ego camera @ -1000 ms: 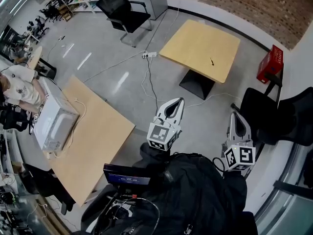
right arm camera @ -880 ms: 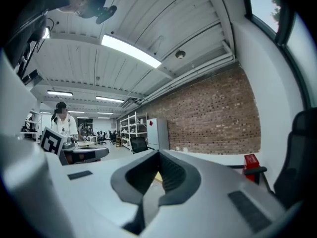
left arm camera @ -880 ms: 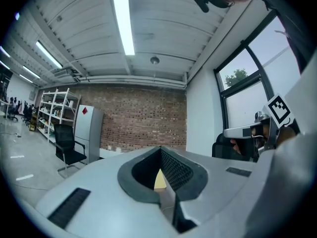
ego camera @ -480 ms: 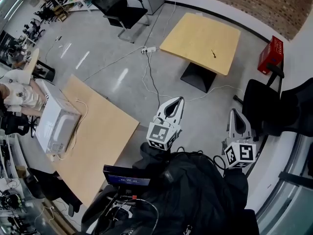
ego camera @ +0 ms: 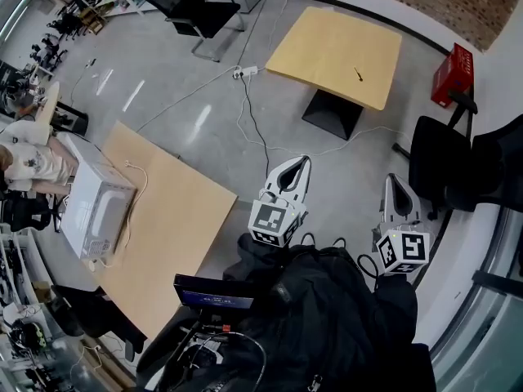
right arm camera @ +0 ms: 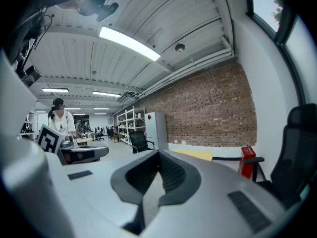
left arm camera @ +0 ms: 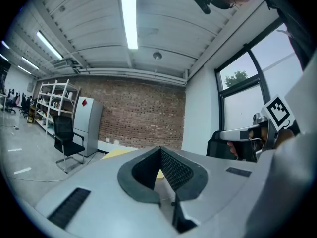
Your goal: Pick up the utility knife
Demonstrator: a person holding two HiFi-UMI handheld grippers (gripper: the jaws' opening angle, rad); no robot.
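**Both grippers shut and empty, knife well out of reach on the far bench**

The left gripper (ego camera: 299,165) has its jaws brought tip to tip. Only the hollow behind the tips shows between them, and it holds nothing. The right gripper (ego camera: 395,183) is the same, with its tips together and nothing held. Both point away from the person over open floor (ego camera: 351,182), the right one near the left but apart from it.

The likeliest fault from here, as I judge it, is reaching the knife with the jaws closed. Shut tips would only nudge a flat, thin tool along the smooth top, perhaps off its edge, so they need to part before the descent. Cables (ego camera: 249,129) trail over the floor between the person and the target and could catch a foot on the way. A black chair (ego camera: 445,166) stands near on the right, where the right gripper could clip it. Whether the blade is out cannot be told.

A small dark sliver, which I take to be the utility knife (ego camera: 357,74), lies on the far bench (ego camera: 327,47), towards its right side. It is too small to confirm. It is well apart from both grippers, far ahead of them, to the right of the left gripper's line and left of the right gripper's. Neither gripper view shows it, only a strip of the yellow top beyond the jaws.
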